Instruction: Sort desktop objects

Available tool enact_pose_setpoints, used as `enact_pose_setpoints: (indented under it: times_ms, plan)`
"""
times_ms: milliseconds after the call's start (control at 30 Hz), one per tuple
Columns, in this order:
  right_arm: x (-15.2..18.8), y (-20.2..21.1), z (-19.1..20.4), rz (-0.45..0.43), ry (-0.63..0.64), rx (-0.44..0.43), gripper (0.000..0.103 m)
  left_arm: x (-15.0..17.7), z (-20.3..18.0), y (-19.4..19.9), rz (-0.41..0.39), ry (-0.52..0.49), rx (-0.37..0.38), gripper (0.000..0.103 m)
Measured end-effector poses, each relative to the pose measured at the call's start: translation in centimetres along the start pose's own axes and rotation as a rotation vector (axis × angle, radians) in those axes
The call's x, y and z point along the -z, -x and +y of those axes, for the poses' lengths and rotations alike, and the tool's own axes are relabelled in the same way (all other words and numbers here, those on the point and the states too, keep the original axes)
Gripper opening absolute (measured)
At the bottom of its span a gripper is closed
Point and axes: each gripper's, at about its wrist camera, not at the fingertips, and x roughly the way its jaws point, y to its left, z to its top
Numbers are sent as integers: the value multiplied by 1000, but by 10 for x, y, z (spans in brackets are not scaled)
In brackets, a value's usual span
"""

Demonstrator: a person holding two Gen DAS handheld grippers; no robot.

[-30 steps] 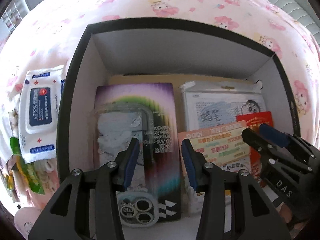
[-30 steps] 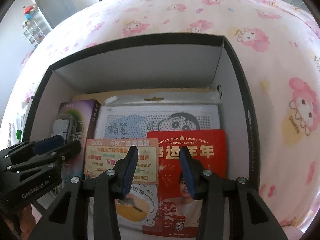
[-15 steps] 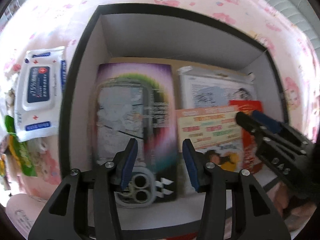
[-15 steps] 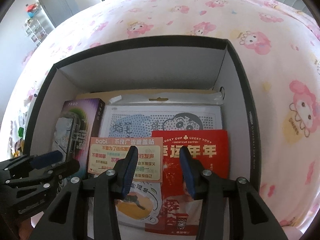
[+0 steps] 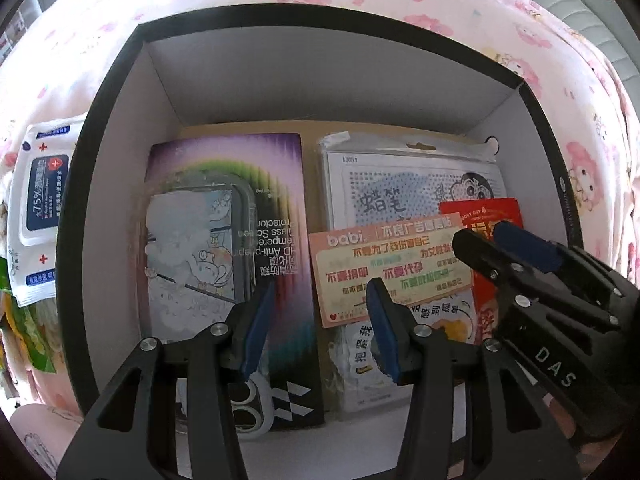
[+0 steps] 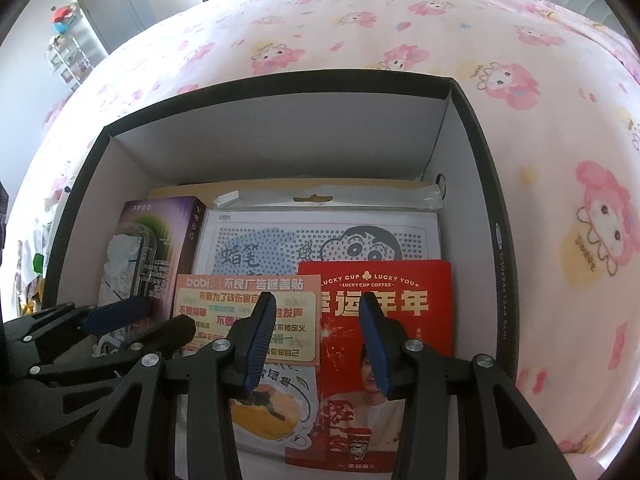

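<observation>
A black box with white walls (image 5: 168, 92) (image 6: 468, 152) sits on a pink cartoon bedsheet. Inside lie a purple screen-protector box (image 5: 280, 184) (image 6: 176, 220) with a clear phone case (image 5: 192, 248) on it, a cartoon bead board pack (image 5: 400, 184) (image 6: 320, 240), a pink sticker card (image 5: 384, 264) (image 6: 248, 300) and a red Lucky Cup envelope (image 5: 484, 212) (image 6: 384, 312). My left gripper (image 5: 320, 320) is open and empty above the purple box and card. My right gripper (image 6: 316, 336) is open and empty above the card and envelope; it shows in the left wrist view (image 5: 492, 248).
A white pack of 75% alcohol wipes (image 5: 40, 200) and green packets (image 5: 24, 328) lie on the sheet left of the box. A door (image 6: 120, 0) and a shelf (image 6: 68, 52) stand far behind the bed.
The left gripper has drawn back a little and shifted, so the box contents sit lower and larger in its view. The right gripper has barely moved. Both stay open.
</observation>
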Motion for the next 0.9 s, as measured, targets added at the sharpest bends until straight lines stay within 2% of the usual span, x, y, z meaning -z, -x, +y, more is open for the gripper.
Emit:
enact_pose_setpoints:
  times_ms: [100, 333, 433, 600, 667, 767, 833, 900]
  plan:
    - [-1, -5, 4, 3, 5, 1, 39, -1, 0, -1, -1, -7, -1, 48]
    - [-1, -12, 15, 8, 14, 8, 39, -3, 8, -3, 1, 27, 47, 48]
    - [0, -16, 14, 8, 10, 11, 39, -1, -7, -7, 3, 19, 31, 48]
    - [1, -17, 15, 5, 4, 28, 39, -10, -18, 5, -65, -9, 25, 46]
    - [0, -19, 13, 9, -5, 28, 39, -13, -19, 2, -56, -11, 32, 46]
    - [1, -24, 12, 26, -4, 26, 39, -16, -20, -13, -8, -22, -20, 46]
    - [2, -24, 15, 28, 9, 35, 40, -12, -21, -16, -18, -43, -52, 46]
    - [3, -25, 16, 37, 17, 33, 40, -10, -21, -16, -20, -42, -41, 46]
